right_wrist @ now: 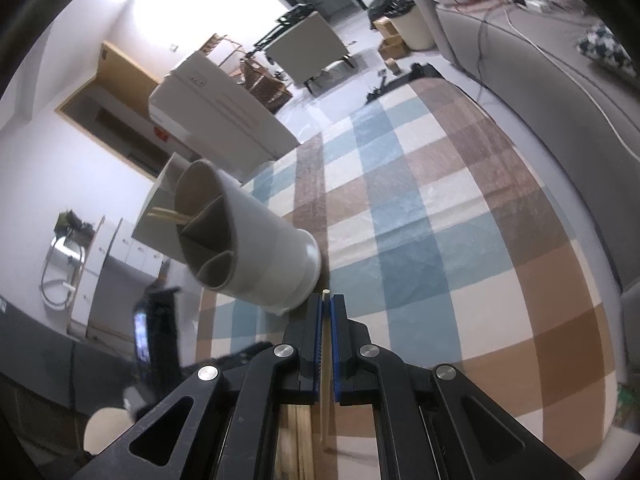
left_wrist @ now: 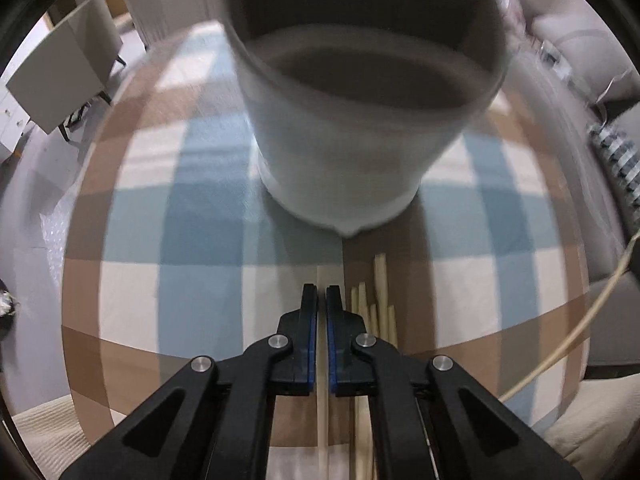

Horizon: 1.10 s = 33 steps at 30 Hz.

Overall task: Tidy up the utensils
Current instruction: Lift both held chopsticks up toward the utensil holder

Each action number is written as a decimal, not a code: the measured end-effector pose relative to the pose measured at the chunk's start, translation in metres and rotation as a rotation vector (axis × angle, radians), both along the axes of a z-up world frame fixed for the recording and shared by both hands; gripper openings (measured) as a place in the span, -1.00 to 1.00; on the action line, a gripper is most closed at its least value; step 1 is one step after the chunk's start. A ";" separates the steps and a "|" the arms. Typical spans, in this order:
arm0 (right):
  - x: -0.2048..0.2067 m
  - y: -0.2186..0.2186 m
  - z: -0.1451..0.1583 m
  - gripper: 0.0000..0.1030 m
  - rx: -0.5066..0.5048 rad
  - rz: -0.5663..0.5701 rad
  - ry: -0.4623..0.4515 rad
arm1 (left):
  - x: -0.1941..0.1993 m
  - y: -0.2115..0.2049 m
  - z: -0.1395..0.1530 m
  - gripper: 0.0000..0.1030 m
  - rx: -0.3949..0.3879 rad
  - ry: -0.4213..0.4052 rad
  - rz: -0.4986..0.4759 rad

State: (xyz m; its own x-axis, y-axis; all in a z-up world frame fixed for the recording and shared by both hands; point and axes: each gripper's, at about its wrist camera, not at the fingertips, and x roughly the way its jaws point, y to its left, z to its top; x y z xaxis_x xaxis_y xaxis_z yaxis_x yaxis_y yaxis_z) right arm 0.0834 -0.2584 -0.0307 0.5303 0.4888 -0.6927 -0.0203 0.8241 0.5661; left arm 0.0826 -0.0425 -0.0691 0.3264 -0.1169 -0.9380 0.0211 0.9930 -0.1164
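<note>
Both tools are clamped down tight right now. Left tool (left_wrist: 322,288) has just snapped its jaws together on a single chopstick (left_wrist: 322,412), which runs straight down between the blue pads (left_wrist: 311,344) and out under the body of the tool. Right tool (right_wrist: 326,298) is pinched just as narrow on a second chopstick (right_wrist: 325,364), its pale tip poking out past the fingertips.

Biggest thing out there is the surface (left_wrist: 208,216), spread with a checked cloth in blue, brown and cream, filling most of both views. On it stands the utensil holder (left_wrist: 340,152), a white round caddy. From the left wrist it looms just ahead of the tool, blurred, its dark mouth facing the camera. From the right wrist you see the holder (right_wrist: 260,248) whole, its inside split into compartments by dividers, with a couple of chopstick ends (right_wrist: 168,213) already sticking out of one compartment on its far side.

Down to the small stuff: a loose bundle of chopsticks (left_wrist: 378,304) lies on the cloth just beside the left tool, on its right, between the tool and the foot of the holder. In the right wrist view more pale sticks (right_wrist: 301,436) show under the tool.
</note>
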 end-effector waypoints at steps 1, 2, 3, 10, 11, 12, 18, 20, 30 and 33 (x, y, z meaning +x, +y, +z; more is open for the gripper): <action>-0.001 0.003 0.003 -0.93 -0.006 0.010 -0.013 | -0.004 0.003 0.011 -1.00 -0.018 -0.040 0.003; -0.003 0.007 0.007 -0.93 -0.021 0.021 -0.032 | -0.007 0.005 0.019 -1.00 -0.023 -0.065 0.004; -0.005 0.011 0.010 -0.93 -0.031 0.032 -0.046 | -0.012 0.007 0.029 -1.00 -0.032 -0.097 0.002; -0.025 0.048 0.034 -0.94 -0.147 0.140 -0.176 | -0.034 0.028 0.054 -1.00 -0.073 -0.234 -0.017; -0.029 0.052 0.036 -0.94 -0.158 0.149 -0.191 | -0.033 0.029 0.051 -1.00 -0.075 -0.239 -0.012; -0.032 0.054 0.037 -0.94 -0.165 0.154 -0.200 | -0.035 0.032 0.052 -1.00 -0.081 -0.247 -0.007; -0.051 0.063 0.046 -0.94 -0.213 0.162 -0.243 | -0.051 0.038 0.070 -1.00 -0.110 -0.277 0.001; -0.056 0.064 0.048 -0.94 -0.226 0.158 -0.256 | -0.054 0.035 0.072 -1.00 -0.117 -0.275 -0.015; -0.077 0.075 0.063 -0.94 -0.240 0.150 -0.292 | -0.068 0.030 0.093 -1.00 -0.117 -0.308 -0.086; -0.081 0.074 0.070 -0.94 -0.246 0.146 -0.293 | -0.069 0.031 0.102 -1.00 -0.119 -0.299 -0.088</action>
